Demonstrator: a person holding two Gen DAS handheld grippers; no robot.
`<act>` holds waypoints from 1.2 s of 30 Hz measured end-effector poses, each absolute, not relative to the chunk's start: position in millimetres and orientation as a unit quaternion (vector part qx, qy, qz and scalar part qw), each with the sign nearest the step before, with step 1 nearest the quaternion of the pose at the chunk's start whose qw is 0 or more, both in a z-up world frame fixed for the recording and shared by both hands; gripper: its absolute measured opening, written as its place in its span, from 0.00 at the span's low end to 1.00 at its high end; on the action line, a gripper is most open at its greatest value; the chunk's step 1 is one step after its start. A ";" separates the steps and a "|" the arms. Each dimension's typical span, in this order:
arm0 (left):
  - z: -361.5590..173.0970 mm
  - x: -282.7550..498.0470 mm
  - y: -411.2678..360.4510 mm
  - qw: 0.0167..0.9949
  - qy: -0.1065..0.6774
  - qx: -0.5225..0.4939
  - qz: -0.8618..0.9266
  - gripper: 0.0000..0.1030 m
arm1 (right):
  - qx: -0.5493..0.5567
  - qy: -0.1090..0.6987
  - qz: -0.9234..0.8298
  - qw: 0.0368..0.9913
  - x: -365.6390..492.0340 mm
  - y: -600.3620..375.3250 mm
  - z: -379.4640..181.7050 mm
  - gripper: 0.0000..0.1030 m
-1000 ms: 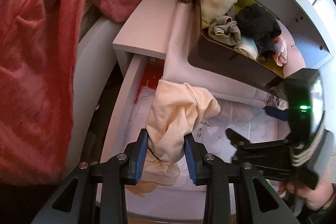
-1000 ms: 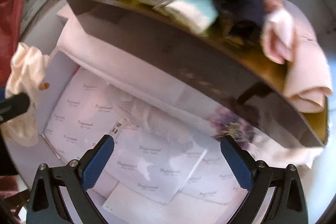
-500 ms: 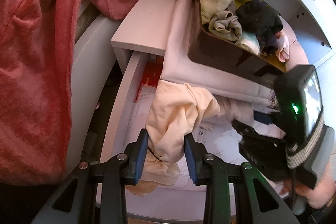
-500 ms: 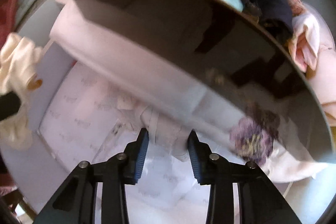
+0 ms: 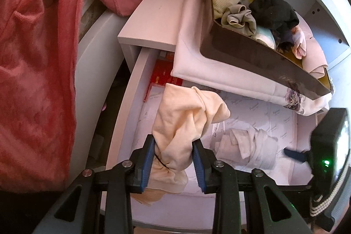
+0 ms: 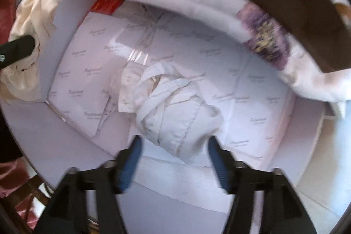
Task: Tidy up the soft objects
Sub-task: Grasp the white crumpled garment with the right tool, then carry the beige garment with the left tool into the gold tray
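Note:
My left gripper (image 5: 173,143) is shut on a crumpled cream cloth (image 5: 186,117), which hangs over the left side of an open white drawer (image 5: 129,106). The same cream cloth (image 6: 33,21) shows at the left edge of the right wrist view. A rolled white cloth bundle (image 6: 171,106) lies on the printed paper lining in the middle of the drawer. My right gripper (image 6: 173,146) points down at it. Its jaws are opening, the bundle's near end lies between them, and the pads do not press on it. In the left wrist view the bundle (image 5: 248,146) lies free.
A dark box (image 5: 252,54) holding several rolled socks and cloths rests on a folded pink textile (image 5: 197,58) atop the cabinet, overhanging the drawer's back. A red towel (image 5: 37,58) hangs at the left. A red packet (image 5: 160,76) lies in the drawer's far left corner.
The right gripper closed on the white bundle under the pink textile, dragged it toward the drawer's middle, and now its jaws have spread off it. The left gripper has kept still with the cream cloth.

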State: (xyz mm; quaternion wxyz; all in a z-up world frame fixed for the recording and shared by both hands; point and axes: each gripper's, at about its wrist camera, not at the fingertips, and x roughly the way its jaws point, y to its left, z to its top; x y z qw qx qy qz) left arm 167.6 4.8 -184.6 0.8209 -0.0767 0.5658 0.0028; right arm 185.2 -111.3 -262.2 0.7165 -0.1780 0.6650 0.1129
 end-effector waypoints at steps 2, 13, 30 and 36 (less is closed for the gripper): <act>-184.7 169.5 3.0 0.821 0.565 -0.077 0.003 0.32 | -0.225 0.634 0.114 0.731 179.1 -99.8 -248.6 0.90; -196.9 171.0 -0.5 0.820 0.569 -0.070 0.003 0.32 | -0.351 0.617 0.180 0.681 183.9 -55.0 -279.3 0.83; -197.0 165.1 -7.2 0.829 0.557 -0.053 -0.011 0.32 | 0.007 0.730 -0.029 0.683 178.3 -156.8 -287.2 0.47; -194.6 160.8 -13.7 0.834 0.549 -0.039 -0.026 0.32 | -0.014 0.721 -0.018 0.693 174.7 -151.6 -290.8 0.49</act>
